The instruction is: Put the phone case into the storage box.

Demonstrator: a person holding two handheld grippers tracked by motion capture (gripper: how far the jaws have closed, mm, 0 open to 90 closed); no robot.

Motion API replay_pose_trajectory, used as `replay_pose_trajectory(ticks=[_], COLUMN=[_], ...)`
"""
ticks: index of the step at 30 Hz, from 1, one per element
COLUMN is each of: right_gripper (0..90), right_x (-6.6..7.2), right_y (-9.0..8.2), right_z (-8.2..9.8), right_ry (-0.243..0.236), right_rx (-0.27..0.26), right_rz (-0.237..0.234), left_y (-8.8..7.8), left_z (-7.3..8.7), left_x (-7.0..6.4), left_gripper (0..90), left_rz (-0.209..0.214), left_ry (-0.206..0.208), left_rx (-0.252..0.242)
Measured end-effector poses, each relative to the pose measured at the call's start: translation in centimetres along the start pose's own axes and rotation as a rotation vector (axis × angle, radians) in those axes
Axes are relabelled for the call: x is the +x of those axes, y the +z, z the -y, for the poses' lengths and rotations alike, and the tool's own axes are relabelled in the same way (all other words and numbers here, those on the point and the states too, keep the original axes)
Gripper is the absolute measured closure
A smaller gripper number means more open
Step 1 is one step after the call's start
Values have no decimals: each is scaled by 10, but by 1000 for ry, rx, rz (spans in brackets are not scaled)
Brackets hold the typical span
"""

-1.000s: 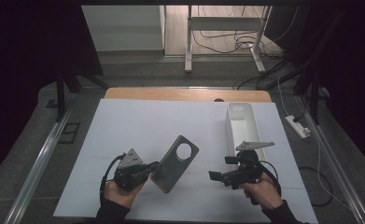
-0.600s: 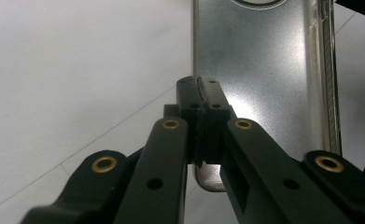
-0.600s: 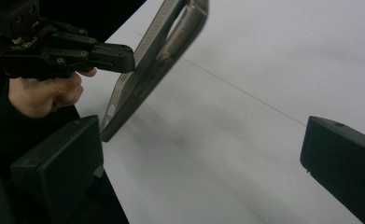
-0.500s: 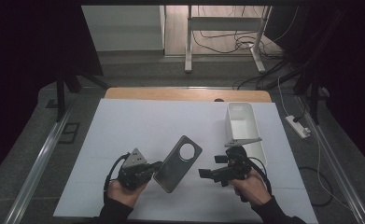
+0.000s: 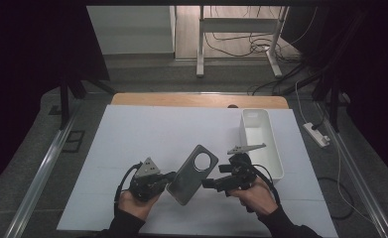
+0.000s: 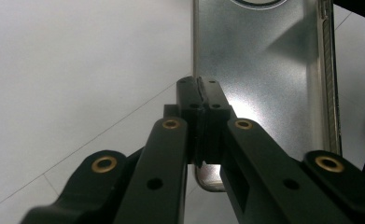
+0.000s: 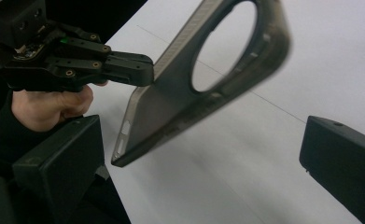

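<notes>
High view, left gripper (image 5: 169,177) clenched on phone case (image 5: 192,174) edge, right gripper (image 5: 209,183) level, released beside it

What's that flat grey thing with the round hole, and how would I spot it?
Look at the white sheet covering the table. Near its front edge, the left gripper pinches a dark phone case off the surface. Unlike the white bin, it's thin, with a large round hole.

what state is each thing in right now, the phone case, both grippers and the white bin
phone case: lifted off the white table sheet, tilted, pinched at one edge
left gripper: shut on the phone case
right gripper: open, jaws wide apart, close to the case but not touching it
white bin: upright on the sheet, looks empty
</notes>
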State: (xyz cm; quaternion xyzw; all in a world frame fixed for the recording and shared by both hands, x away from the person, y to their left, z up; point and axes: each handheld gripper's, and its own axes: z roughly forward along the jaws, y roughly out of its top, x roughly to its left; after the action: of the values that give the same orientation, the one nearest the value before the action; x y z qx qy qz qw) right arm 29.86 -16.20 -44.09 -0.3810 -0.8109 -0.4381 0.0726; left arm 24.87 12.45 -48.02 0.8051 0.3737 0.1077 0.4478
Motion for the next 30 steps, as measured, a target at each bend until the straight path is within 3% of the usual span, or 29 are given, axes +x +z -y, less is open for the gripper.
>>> replay_pose_trajectory(ticks=[6,11,16,19,21,30], right_gripper=[5,68,187,302,321,574], right_x=[5,6,4,0,0,-4], right_y=[10,17,24,28,29,34], right_z=[-3,-6,-10,-11,-11,-12], right_ry=[0,18,53,74,75,96], right_rx=[9,17,17,14,13,14], right_rz=[-23,-37,-66,-91,-94,-132], left_y=[0,0,0,-1,-1,-4], left_z=[0,-1,-1,-1,-1,-2], left_x=[0,-1,-1,-1,-2,-3], left_gripper=[892,892,892,892,892,891], left_rz=[4,7,9,11,13,18], left_ry=[-4,-6,-5,-3,-4,-1], left_rx=[-8,-11,-15,-20,-22,-44])
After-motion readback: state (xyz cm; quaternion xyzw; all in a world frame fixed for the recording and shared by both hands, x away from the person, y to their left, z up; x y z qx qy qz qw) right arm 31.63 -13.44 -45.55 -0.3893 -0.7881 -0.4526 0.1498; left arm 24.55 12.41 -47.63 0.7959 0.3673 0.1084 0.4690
